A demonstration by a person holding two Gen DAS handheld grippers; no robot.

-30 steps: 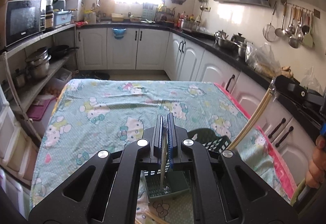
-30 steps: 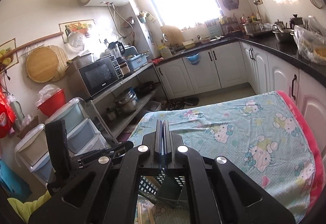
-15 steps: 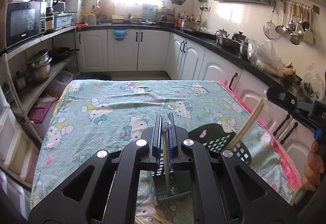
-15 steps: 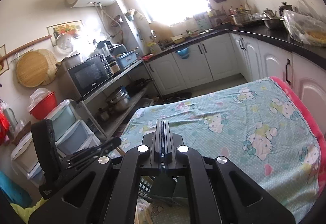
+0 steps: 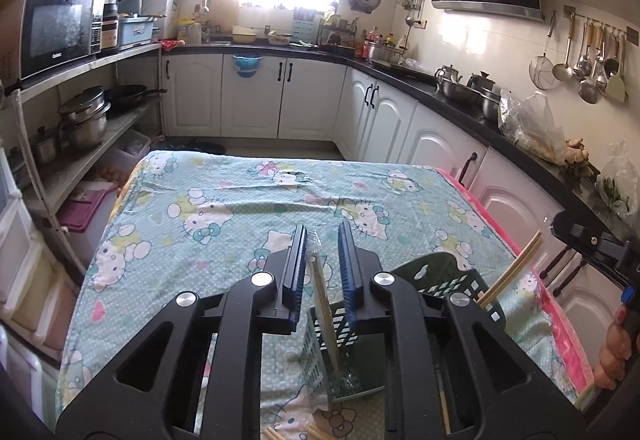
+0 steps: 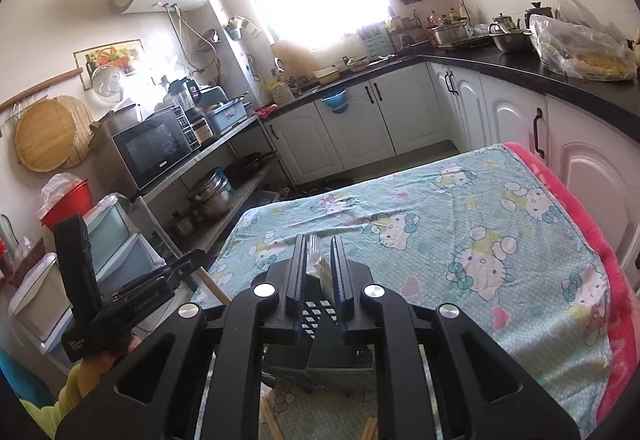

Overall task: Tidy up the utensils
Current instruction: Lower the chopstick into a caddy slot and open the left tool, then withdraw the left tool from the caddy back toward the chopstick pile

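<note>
In the left wrist view my left gripper [image 5: 322, 230] hangs over a light green slotted holder [image 5: 344, 332]. Its jaws are opening. A pale, thin utensil [image 5: 320, 292] stands between them, leaning on the left pad, its lower end inside the holder. To the right, a pair of wooden chopsticks [image 5: 516, 268] stands slanted in the dark green basket [image 5: 440, 280]. In the right wrist view my right gripper [image 6: 318, 240] is above the dark green basket [image 6: 320, 356], its jaws opening, with the pale chopstick tops [image 6: 322, 268] loose between the pads.
A cartoon-cat tablecloth [image 5: 240, 215] covers the table, with a pink edge [image 5: 560, 320] on the right. Loose chopsticks [image 5: 288, 432] lie at the near edge. White cabinets and a black counter [image 5: 460, 99] run behind and to the right; shelves with pots [image 5: 80, 119] stand on the left.
Both pairs of jaws have parted from shut. The chopsticks on the right have sunk lower into the dark green basket, and the pale utensil now stands loose between the left pads.
</note>
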